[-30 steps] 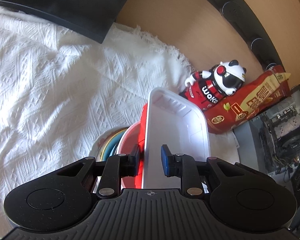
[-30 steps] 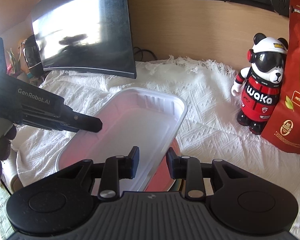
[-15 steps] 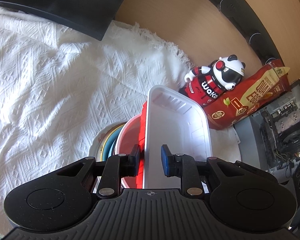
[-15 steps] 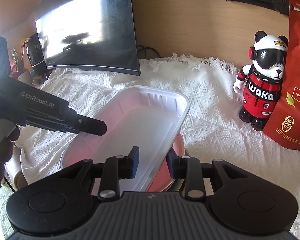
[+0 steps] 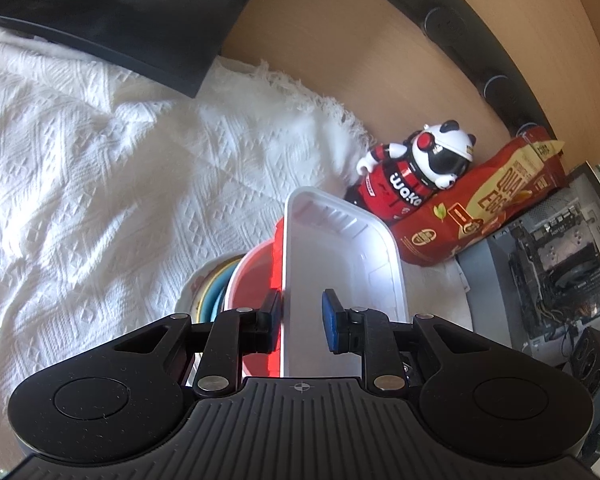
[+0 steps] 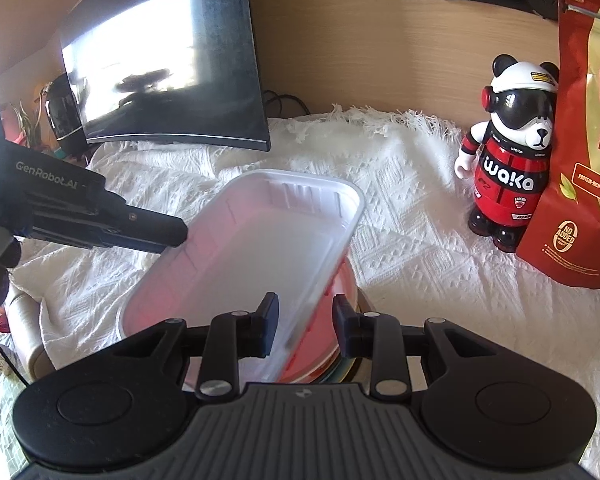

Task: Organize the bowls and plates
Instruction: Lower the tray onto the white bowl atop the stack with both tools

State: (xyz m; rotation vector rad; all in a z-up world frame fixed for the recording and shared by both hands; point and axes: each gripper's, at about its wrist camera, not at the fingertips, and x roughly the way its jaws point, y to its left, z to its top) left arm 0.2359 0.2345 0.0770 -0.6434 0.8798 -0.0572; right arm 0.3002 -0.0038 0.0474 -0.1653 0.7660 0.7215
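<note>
A white rectangular plastic tray [image 6: 260,248] sits low in the middle of both views, empty inside, with ribbed moulding on its far end wall. It lies tilted on top of a red bowl [image 5: 256,276] whose inside shows nothing but bare red, and that bowl sits on a small stack of plates [image 5: 210,288] with blue, yellow and pale rims; how many plates are in the stack cannot be told. In the right wrist view the tray's long axis runs from the lower left toward the upper centre of the frame, its right long edge raised; in the left wrist view it runs almost straight up the frame, away from the camera. The left gripper [image 5: 300,320] has its jaws a little apart astride the tray's left long wall, one pad outside against the red bowl, the blue pad inside the tray with a clear gap to the wall. The right gripper [image 6: 305,326] straddles the tray's raised right edge; the jaws stand close together, though whether the pads press the rim cannot be made out. All of this rests on one white knitted cloth [image 6: 404,208]. To the right stand one panda figure [image 6: 508,160] in red and one red snack pouch [image 6: 584,140], touching each other. One dark monitor [image 6: 164,68] fills the upper left, against a wooden wall.
</note>
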